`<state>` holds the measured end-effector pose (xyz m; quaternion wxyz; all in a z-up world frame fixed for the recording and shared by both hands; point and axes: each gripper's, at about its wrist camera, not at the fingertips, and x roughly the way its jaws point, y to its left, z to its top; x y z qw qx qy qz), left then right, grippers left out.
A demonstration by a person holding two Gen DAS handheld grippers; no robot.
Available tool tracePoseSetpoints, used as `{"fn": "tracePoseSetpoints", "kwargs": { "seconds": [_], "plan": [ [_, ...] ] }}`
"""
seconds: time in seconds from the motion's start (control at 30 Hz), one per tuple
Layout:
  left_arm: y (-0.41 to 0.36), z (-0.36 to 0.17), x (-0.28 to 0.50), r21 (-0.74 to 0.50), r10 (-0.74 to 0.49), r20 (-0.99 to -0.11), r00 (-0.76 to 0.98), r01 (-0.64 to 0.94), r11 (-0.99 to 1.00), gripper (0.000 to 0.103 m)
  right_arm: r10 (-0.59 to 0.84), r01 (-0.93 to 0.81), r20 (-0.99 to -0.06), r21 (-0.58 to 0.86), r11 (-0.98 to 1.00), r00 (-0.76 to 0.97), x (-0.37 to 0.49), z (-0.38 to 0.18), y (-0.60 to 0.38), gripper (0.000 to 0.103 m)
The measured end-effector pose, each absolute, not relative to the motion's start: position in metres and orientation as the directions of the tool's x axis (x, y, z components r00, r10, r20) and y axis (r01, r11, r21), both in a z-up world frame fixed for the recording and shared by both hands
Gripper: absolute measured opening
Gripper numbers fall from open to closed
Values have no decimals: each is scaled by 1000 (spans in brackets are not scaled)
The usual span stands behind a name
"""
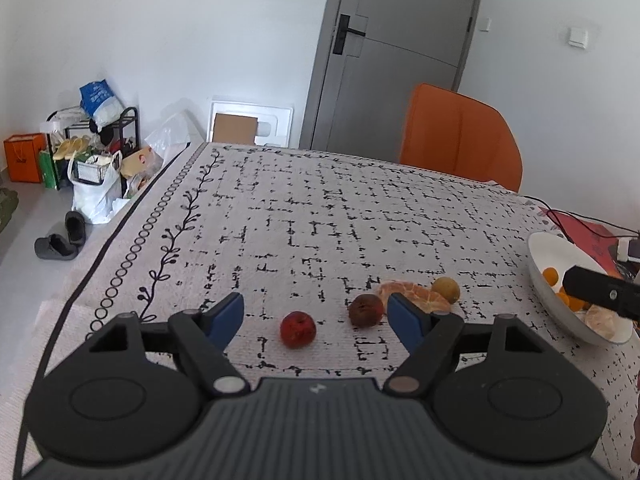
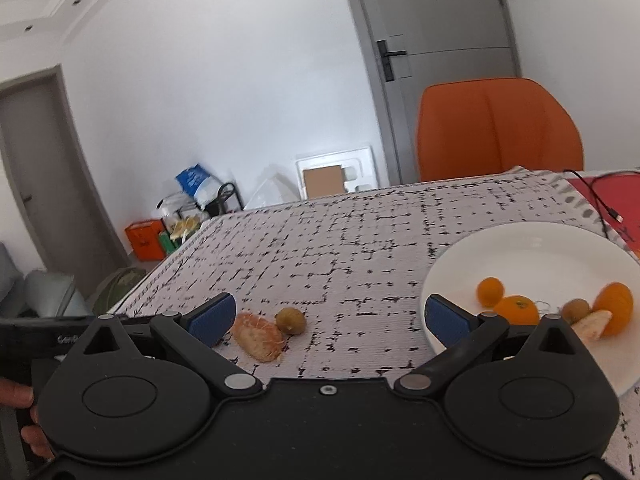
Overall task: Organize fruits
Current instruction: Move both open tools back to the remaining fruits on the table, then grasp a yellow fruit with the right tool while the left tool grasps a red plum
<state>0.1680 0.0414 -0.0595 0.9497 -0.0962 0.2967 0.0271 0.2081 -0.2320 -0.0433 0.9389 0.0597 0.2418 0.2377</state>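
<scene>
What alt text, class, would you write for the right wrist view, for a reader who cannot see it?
The open right tool hovers over a patterned tablecloth, between a peeled citrus piece beside a small brownish fruit on the left and a white plate of small oranges on the right. An orange chair and grey door stand behind.

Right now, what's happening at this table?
A person is sorting fruit into a white bowl. Both tongs are open and hold nothing: the left tongs hover over a red fruit, the right tongs sit between the bowl and a peeled orange. Several oranges are already in the bowl.
</scene>
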Motion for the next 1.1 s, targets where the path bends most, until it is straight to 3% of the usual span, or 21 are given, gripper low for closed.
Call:
{"fn": "tracePoseSetpoints", "kwargs": {
  "seconds": [0.2, 0.37, 0.6, 0.73, 0.97, 1.1],
  "plan": [
    [47, -71, 173, -186, -14, -586, 810, -118, 975, 60, 494, -448, -457, 214, 868, 740, 216, -47, -217, 88],
    [50, -79, 178, -195, -19, -602, 799, -124, 973, 53, 505, -462, -479, 214, 861, 718, 220, -55, -208, 85],
    [51, -87, 185, -211, -40, -602, 797, -111, 971, 21, 520, -477, -509, 224, 850, 687, 233, -65, -195, 78],
    [55, -84, 185, -223, -44, -593, 804, -112, 968, 21, 531, -486, -528, 236, 842, 663, 243, -69, -187, 65],
    [63, -79, 183, -228, -38, -590, 807, -122, 966, 21, 534, -484, -540, 246, 839, 650, 254, -76, -177, 55],
    [67, -75, 180, -220, -17, -573, 819, -133, 966, 21, 535, -484, -547, 250, 838, 644, 260, -79, -174, 44]
  ]
}}
